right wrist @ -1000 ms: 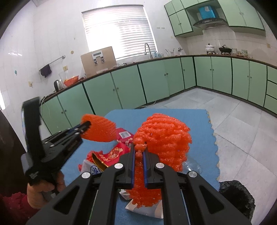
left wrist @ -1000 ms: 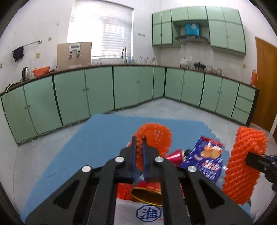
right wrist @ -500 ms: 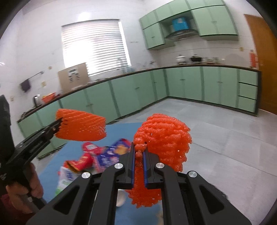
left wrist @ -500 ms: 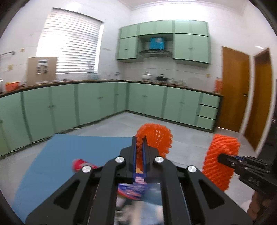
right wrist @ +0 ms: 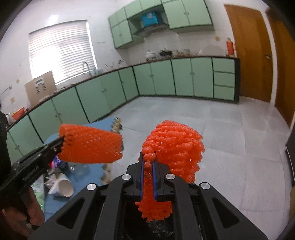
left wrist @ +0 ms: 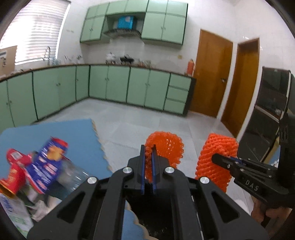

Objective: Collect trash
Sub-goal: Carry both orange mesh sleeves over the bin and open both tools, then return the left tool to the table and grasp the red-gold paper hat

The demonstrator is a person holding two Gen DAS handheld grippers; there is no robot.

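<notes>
Orange net sleeves (left wrist: 164,147) (right wrist: 177,147) — both pinched

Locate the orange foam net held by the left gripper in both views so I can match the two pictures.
Left wrist view: the orange foam net sits centre frame, pinched between the left gripper fingers.
Right wrist view: the same net lies left of centre, sticking out sideways from the left gripper.
Shared landmark: the blue box above the range hood.
</notes>
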